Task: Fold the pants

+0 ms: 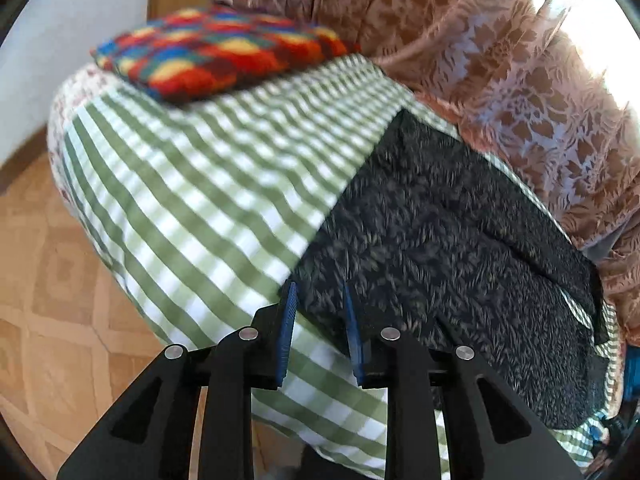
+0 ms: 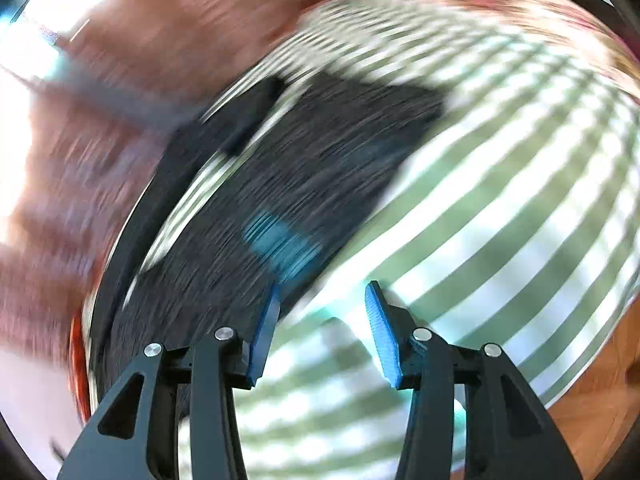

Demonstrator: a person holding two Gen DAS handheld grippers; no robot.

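In the left wrist view, the dark patterned pants [image 1: 440, 232] are seen spread flat on a green-and-white checked bedcover [image 1: 208, 184], filling the frame from its centre toward four o'clock. The left gripper [image 1: 320, 300] is held with its blue pads parted, and the pants' near corner is seen between them; whether the cloth is touched cannot be told. A multicoloured knitted cushion [image 1: 216, 52] is laid on the bedcover at eleven o'clock, and a pink floral curtain [image 1: 500, 60] is hung from twelve to three o'clock. Patterned flooring [image 1: 48, 260] is visible at nine o'clock.

The right wrist view is heavily blurred. The right gripper [image 2: 322, 308] is shown released, with nothing between its pads. The pants [image 2: 304, 168] are seen from the centre toward eight o'clock.
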